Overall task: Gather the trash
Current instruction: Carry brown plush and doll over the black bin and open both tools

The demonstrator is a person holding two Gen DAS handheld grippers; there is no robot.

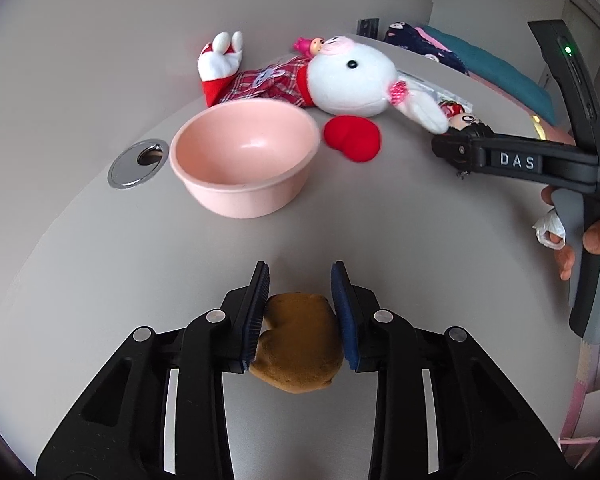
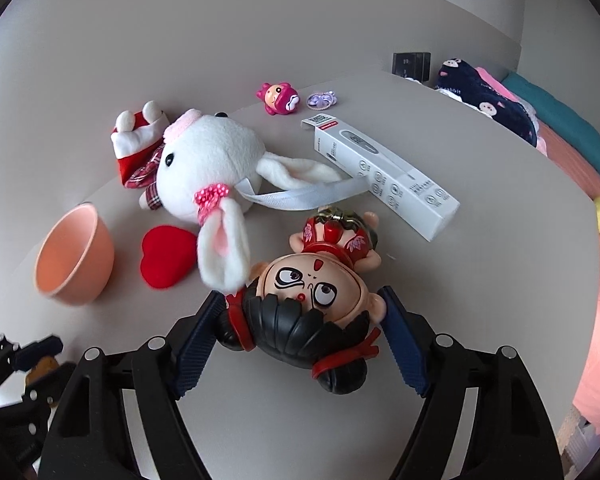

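Your left hand-held gripper (image 1: 300,312) clamps a brown soft toy (image 1: 298,346) on the counter (image 1: 100,260). Your right hand-held gripper (image 2: 300,340) straddles the doll figure (image 2: 316,308); whether its pads press it, you cannot tell.

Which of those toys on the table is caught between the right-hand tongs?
The big-headed doll with black hair buns, lying on its back between the right tongs. The white plush rabbit and small pink figurine lie farther off, untouched.
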